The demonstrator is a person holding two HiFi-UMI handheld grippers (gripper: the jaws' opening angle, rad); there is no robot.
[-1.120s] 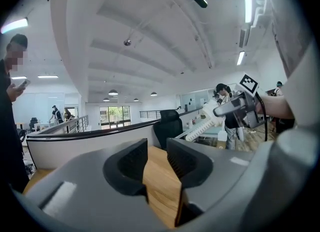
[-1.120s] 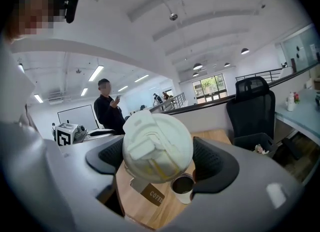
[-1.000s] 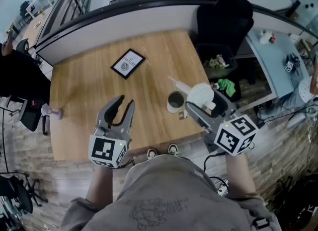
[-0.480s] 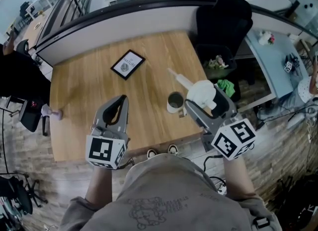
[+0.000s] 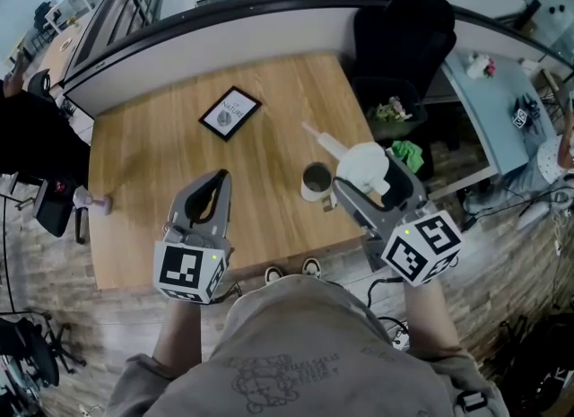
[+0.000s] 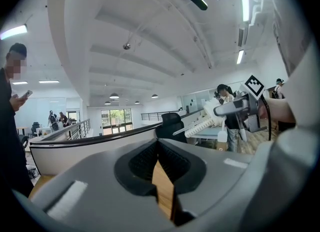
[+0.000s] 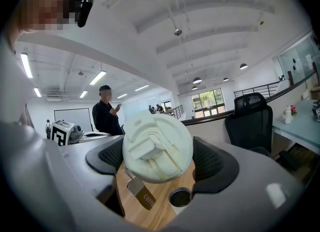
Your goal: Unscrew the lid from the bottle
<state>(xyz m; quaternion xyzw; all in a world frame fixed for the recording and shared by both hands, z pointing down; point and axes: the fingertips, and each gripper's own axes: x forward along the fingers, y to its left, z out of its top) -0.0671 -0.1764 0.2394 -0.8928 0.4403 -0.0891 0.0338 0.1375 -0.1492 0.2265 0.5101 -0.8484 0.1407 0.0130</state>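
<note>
The bottle [image 5: 316, 182] is a white cup with a dark open mouth, standing upright on the wooden table [image 5: 161, 164]. In the right gripper view the bottle [image 7: 180, 197] shows below the jaws. My right gripper [image 5: 369, 175] is shut on the round white lid [image 5: 361, 165], held in the air just right of the bottle, its straw [image 5: 321, 143] pointing up-left. The lid [image 7: 157, 148] fills the gap between the pads, and a brown label [image 7: 141, 192] hangs from it. My left gripper [image 5: 217, 182] hovers left of the bottle, shut with nothing in it, its jaws together [image 6: 159, 145].
A framed picture [image 5: 230, 112] lies at the table's far side. A small pink object [image 5: 95, 203] sits at the left edge. A black chair [image 5: 404, 30] and a bin with rubbish [image 5: 395, 115] stand off the right side. A person [image 7: 106, 110] stands nearby.
My left gripper's jaws have closed from open to shut, with nothing between them. The right gripper, still holding the lid, shifted slightly up and away from the bottle.
</note>
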